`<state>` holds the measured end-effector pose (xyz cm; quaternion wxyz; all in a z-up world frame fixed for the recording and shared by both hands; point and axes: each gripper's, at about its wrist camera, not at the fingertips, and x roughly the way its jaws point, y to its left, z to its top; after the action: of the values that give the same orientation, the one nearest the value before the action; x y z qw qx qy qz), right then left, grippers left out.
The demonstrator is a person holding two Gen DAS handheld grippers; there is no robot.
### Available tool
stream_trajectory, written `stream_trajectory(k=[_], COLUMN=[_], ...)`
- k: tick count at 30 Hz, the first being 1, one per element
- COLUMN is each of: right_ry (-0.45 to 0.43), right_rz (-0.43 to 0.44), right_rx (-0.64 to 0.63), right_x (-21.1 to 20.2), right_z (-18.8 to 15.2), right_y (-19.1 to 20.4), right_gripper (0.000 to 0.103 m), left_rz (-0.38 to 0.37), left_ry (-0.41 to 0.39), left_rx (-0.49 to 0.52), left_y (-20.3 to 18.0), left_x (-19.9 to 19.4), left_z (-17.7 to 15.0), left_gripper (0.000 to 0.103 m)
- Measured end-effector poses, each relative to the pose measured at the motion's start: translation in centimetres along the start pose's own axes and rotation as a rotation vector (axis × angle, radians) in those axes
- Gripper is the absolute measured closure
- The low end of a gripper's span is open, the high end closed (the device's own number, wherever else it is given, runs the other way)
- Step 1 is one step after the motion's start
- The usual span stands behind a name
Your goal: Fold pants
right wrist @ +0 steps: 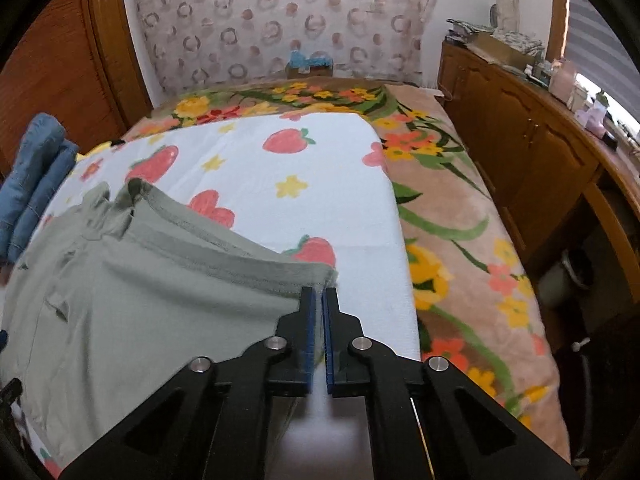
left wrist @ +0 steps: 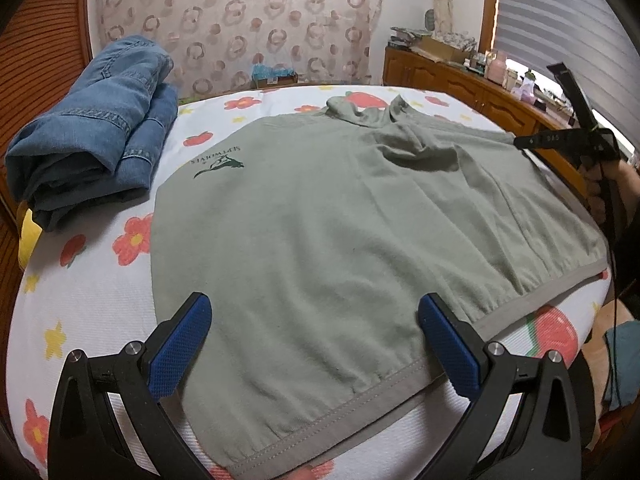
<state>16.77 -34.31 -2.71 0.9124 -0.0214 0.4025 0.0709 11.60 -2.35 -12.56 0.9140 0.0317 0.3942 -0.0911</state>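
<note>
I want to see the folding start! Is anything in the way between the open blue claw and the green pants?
No, nothing visible blocks it. The left gripper stands open right over the hem of the green pants. The folded jeans lie off to the side.

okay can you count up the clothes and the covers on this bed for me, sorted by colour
Grey-green: 1, the pants spread flat
Blue denim: 1, the folded jeans at the left edge
White with strawberries and flowers: 1, the sheet under the pants
Tan with flowers: 1, the blanket beneath the sheet
Total: 4
</note>
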Motion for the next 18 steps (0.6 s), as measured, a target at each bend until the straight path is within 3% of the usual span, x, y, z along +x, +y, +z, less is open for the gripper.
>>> stream_trajectory(k=[3, 6, 10, 14, 18], right_ry=[-0.015, -0.037, -0.017, 0.013, 0.015], right_rz=[-0.028, -0.045, 0.052, 0.084, 0.088], right_rx=[-0.029, -0.069, -0.136, -0.159, -0.17], right_x=[-1.5, -2.7, -3.8, -4.7, -5.1], right_z=[-0.4, -1.1, -3.3, -6.0, -7.2], right_y=[1.0, 2.5, 4.7, 6.6, 7.6], right_gripper=[0.098, 0.089, 0.075, 0.074, 0.073], left_rz=[0.005, 0.0, -0.014, -0.074, -0.075], left_ry=[0.001, 0.01, 0.017, 0.012, -0.016], left_rx=[0.007, 0.011, 0.001, -0.029, -0.034], left_y=[0.0, 0.1, 0.1, 0.6, 1.2], left_x=[0.0, 0.0, -0.3, -1.1, -2.5], left_z=[0.0, 0.0, 0.0, -0.1, -0.3], left_gripper=[0.0, 0.0, 0.0, 0.0, 0.0])
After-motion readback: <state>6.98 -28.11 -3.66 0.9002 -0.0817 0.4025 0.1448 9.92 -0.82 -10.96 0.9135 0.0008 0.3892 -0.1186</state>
